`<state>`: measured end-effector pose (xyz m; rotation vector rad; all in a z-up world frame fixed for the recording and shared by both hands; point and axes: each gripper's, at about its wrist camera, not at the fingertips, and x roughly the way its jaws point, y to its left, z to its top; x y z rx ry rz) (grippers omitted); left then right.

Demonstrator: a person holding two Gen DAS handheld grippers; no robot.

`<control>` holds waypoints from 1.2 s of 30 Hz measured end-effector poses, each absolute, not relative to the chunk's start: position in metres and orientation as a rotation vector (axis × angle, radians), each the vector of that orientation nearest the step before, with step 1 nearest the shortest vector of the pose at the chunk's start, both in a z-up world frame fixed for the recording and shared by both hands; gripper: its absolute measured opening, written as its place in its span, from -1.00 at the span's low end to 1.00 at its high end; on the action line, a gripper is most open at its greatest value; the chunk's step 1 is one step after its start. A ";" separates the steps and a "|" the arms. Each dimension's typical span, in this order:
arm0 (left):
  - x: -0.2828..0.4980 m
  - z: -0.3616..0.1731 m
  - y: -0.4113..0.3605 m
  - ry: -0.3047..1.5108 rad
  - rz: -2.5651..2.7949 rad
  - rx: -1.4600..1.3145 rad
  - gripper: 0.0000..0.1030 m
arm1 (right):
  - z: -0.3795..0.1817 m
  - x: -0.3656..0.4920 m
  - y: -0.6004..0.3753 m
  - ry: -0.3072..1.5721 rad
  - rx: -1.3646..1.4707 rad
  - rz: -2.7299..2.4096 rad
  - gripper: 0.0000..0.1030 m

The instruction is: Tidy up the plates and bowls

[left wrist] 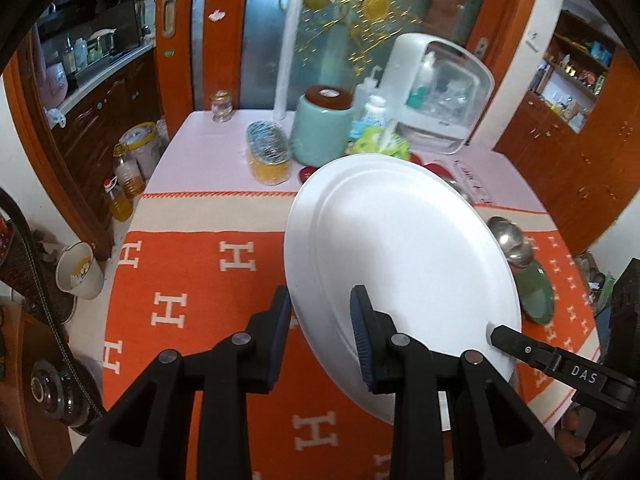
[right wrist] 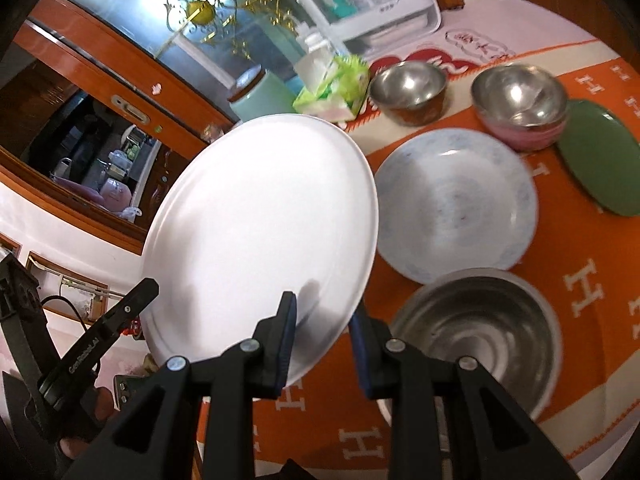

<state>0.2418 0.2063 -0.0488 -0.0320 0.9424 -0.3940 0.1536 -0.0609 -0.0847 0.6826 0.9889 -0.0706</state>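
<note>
Both grippers have the smooth, round white plate (left wrist: 400, 264) clamped by its rim: left gripper (left wrist: 322, 336) jaws pinch one edge, right gripper (right wrist: 324, 338) jaws the opposite edge, holding it tilted above the surface. Beyond the right jaws lie a pale speckled plate (right wrist: 456, 204) and shiny steel bowls (right wrist: 520, 92); just right, a big steel basin (right wrist: 480, 332). The orange woven cloth (left wrist: 192, 280) shows white "H" letters.

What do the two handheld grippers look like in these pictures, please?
Both the left gripper and the right gripper are matte black plastic linkages with silver pivot rivets and dark blue ribbed pads. White lettering marks their fingers, and a thin black cable trails by the left one.
</note>
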 end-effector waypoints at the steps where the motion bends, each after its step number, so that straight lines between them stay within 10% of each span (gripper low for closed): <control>1: 0.237 -0.046 0.203 0.935 -0.404 -0.036 -0.46 | -0.083 0.148 -0.063 0.982 0.681 -0.074 -0.50; 36: 0.070 -0.049 -0.028 0.984 -0.640 -0.060 -0.46 | -0.082 -0.045 -0.281 1.026 0.768 -0.245 -0.50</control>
